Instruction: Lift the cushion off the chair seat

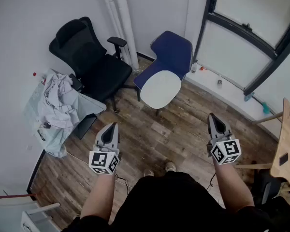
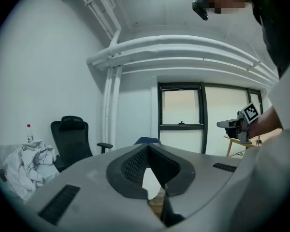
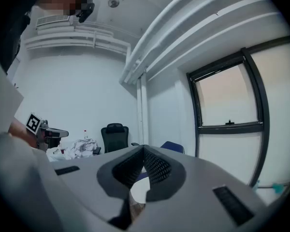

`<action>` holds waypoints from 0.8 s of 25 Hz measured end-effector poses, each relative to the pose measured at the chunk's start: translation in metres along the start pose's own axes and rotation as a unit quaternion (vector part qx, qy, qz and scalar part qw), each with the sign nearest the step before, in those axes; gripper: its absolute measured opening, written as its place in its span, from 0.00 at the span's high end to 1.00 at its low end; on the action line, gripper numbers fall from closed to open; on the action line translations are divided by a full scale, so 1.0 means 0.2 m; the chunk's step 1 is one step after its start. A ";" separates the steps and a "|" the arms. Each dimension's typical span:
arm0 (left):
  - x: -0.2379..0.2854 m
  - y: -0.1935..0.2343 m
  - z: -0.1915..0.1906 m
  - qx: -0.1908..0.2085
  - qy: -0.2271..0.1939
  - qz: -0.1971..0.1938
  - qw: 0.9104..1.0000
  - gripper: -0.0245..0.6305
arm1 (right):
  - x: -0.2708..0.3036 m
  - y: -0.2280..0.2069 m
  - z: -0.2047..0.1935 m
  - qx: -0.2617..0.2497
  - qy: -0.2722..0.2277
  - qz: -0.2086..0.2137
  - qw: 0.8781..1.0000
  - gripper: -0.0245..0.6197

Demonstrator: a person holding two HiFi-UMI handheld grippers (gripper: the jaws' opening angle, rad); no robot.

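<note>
1. Two hand-held grippers appear in the head view: the left gripper (image 1: 111,127) and the right gripper (image 1: 211,117). Both are held over the wood floor (image 1: 183,129), well apart from each other, and both point toward the chairs.
2. Left gripper: its own view shows the jaws closed tip to tip with nothing gripped between them.
3. Right gripper: its own view shows the same, with the jaws closed together and empty.
4. Cushion (image 1: 160,88): a white oval that lies on the seat of the blue chair (image 1: 174,50) and covers most of it. It sits ahead of the grippers, roughly between their lines of aim, and neither gripper touches it.
5. Blue chair: it stands near the room's corner, and its backrest rises behind the cushion.
6. Black chair (image 1: 89,62): it stands just left of the blue chair against the wall, with one armrest near the white pipes (image 1: 121,18).
7. Cloth heap (image 1: 58,98): crumpled pale fabric piled just left of the black chair. A small red-capped bottle (image 1: 35,74) stands at its far side.
8. Window frame (image 1: 251,33): dark bars to the right of the blue chair.
9. Wooden panel (image 1: 287,149): it shows at the right edge, beside the right gripper.
</note>
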State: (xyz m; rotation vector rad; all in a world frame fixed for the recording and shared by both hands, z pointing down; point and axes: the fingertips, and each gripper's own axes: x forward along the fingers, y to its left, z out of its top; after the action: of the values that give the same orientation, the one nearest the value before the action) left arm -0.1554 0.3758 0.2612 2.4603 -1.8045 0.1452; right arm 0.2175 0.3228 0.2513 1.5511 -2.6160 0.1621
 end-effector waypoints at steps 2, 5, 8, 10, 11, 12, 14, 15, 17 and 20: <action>0.02 -0.03 0.00 -0.001 -0.001 0.000 1.000 0.96 | -0.01 -0.03 -0.02 0.003 0.002 0.004 1.000 0.95; 0.04 -0.08 0.01 0.002 0.002 -0.002 1.000 0.96 | -0.01 -0.04 -0.05 0.009 0.008 0.015 1.000 0.95; 0.06 -0.10 0.02 0.005 0.006 0.002 1.000 0.96 | -0.01 -0.05 -0.08 0.015 0.013 0.023 1.000 0.95; 0.08 -0.12 0.03 0.007 0.008 0.007 1.000 0.96 | 0.00 -0.08 -0.10 0.022 0.015 0.027 0.999 0.95; 0.09 -0.13 0.04 0.008 0.008 0.009 1.000 0.96 | 0.01 -0.10 -0.11 0.025 0.017 0.031 0.999 0.95; 0.09 -0.15 0.04 0.009 0.008 0.012 1.000 0.96 | 0.01 -0.12 -0.11 0.027 0.019 0.034 0.999 0.95; 0.11 -0.18 0.05 0.008 0.008 0.019 1.000 0.96 | 0.03 -0.16 -0.12 0.031 0.021 0.040 0.998 0.95; 0.11 -0.20 0.05 0.006 0.008 0.022 1.000 0.96 | 0.03 -0.18 -0.13 0.032 0.022 0.043 0.998 0.95; 0.12 -0.25 0.04 0.007 0.007 0.024 1.000 0.96 | 0.05 -0.21 -0.14 0.030 0.021 0.048 0.998 0.95; 0.15 -0.27 0.01 0.008 0.011 0.024 1.000 0.96 | 0.10 -0.25 -0.15 0.038 0.021 0.049 0.998 0.95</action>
State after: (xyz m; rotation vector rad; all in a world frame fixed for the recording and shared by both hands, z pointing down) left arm -0.0946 0.3636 0.2619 2.4179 -1.8605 0.1884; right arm 0.2531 0.2867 0.2864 1.4257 -2.6834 0.3002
